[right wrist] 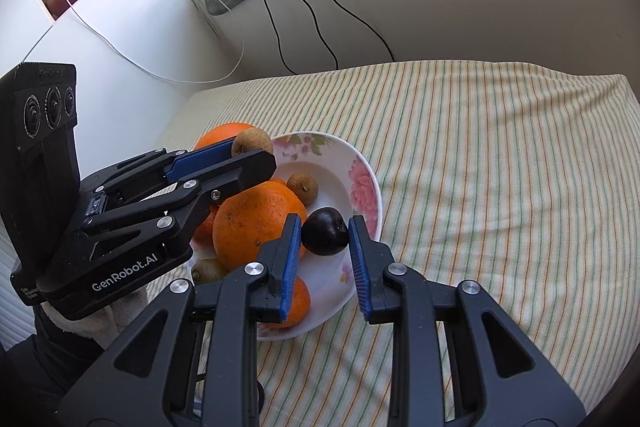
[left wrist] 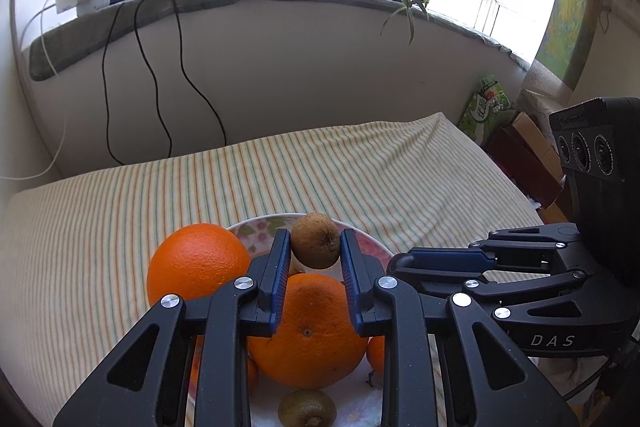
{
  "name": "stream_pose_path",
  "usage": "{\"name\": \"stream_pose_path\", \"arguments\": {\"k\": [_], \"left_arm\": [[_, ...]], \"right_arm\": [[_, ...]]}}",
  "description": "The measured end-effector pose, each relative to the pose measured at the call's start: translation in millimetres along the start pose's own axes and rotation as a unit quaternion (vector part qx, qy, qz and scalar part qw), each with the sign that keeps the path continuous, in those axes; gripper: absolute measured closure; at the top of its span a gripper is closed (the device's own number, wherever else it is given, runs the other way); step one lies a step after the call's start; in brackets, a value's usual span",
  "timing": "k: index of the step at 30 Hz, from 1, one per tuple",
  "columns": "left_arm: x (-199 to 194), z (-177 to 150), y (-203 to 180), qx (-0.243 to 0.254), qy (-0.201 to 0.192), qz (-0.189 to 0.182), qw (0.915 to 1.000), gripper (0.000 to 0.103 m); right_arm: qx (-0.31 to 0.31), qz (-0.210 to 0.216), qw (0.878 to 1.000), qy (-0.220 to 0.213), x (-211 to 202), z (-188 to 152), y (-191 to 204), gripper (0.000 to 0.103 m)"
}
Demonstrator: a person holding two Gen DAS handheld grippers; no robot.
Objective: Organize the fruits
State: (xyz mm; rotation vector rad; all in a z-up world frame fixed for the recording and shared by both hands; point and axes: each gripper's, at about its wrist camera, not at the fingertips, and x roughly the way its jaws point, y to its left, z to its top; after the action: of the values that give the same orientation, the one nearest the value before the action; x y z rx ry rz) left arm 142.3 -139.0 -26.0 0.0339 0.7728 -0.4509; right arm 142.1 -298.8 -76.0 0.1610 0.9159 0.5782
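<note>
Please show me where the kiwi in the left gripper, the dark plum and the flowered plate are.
kiwi (left wrist: 315, 241), left wrist view, its middle.
dark plum (right wrist: 324, 231), right wrist view, its middle.
flowered plate (right wrist: 366, 187), right wrist view, its right rim.

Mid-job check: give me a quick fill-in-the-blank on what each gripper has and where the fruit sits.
1. The left gripper is shut on a brown ____.
2. The right gripper is shut on a dark ____.
3. The big orange lies in the flowered ____.
4. The bowl stands on a ____ cloth.

Missing words: kiwi; plum; bowl; striped
</note>
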Motion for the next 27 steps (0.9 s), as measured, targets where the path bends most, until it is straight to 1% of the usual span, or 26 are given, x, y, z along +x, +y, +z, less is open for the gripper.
{"name": "stream_pose_path", "arguments": {"k": [7,9,10,11,16,18,19,20,21,23,25,27], "left_arm": [[-1.0,-0.1,0.2,-0.002,-0.001,0.001,1.0000,0.079],[-1.6,-0.1,0.9,-0.003,-0.002,0.002,1.0000,0.079],[-2.0,-0.2,1.5,-0.003,-0.002,0.002,1.0000,0.079],[-2.0,-0.2,1.6,-0.003,-0.002,0.002,1.0000,0.079],[-2.4,-0.4,1.7,-0.005,-0.003,0.004,1.0000,0.079],[-2.9,-0.7,1.5,-0.007,-0.003,0.006,1.0000,0.071],[-3.6,-0.8,1.6,-0.008,-0.005,0.008,0.9999,0.063],[-4.7,-0.7,2.0,-0.009,-0.007,0.008,0.9999,0.059],[-5.3,-0.4,2.1,-0.010,-0.008,0.008,0.9999,0.058],[-7.2,0.1,2.2,-0.010,-0.011,0.010,0.9998,0.053],[-8.3,0.8,1.8,-0.009,-0.013,0.011,0.9998,0.052],[-9.2,0.7,1.8,-0.010,-0.014,0.010,0.9998,0.052]], "right_arm": [[-0.007,-0.006,1.000,0.003,0.9,0.3,4.2,0.076],[-0.008,-0.006,1.000,0.001,0.2,0.0,4.7,0.067],[-0.009,-0.007,1.000,-0.001,-0.7,-0.1,5.2,0.059],[-0.010,-0.007,1.000,-0.004,-1.7,-0.4,5.6,0.053],[-0.014,-0.010,1.000,-0.005,-3.8,-1.3,6.3,0.051],[-0.014,-0.010,1.000,-0.005,-4.0,-2.0,5.6,0.049],[-0.014,-0.010,1.000,-0.004,-4.2,-2.7,5.3,0.048],[-0.014,-0.011,1.000,-0.003,-4.4,-3.3,5.2,0.048],[-0.014,-0.012,1.000,-0.003,-4.9,-3.7,5.0,0.048],[-0.014,-0.013,1.000,-0.003,-6.1,-4.0,4.3,0.048],[-0.013,-0.015,1.000,-0.004,-6.8,-3.6,3.9,0.047],[-0.012,-0.016,1.000,-0.006,-7.7,-3.2,3.4,0.040]]}}
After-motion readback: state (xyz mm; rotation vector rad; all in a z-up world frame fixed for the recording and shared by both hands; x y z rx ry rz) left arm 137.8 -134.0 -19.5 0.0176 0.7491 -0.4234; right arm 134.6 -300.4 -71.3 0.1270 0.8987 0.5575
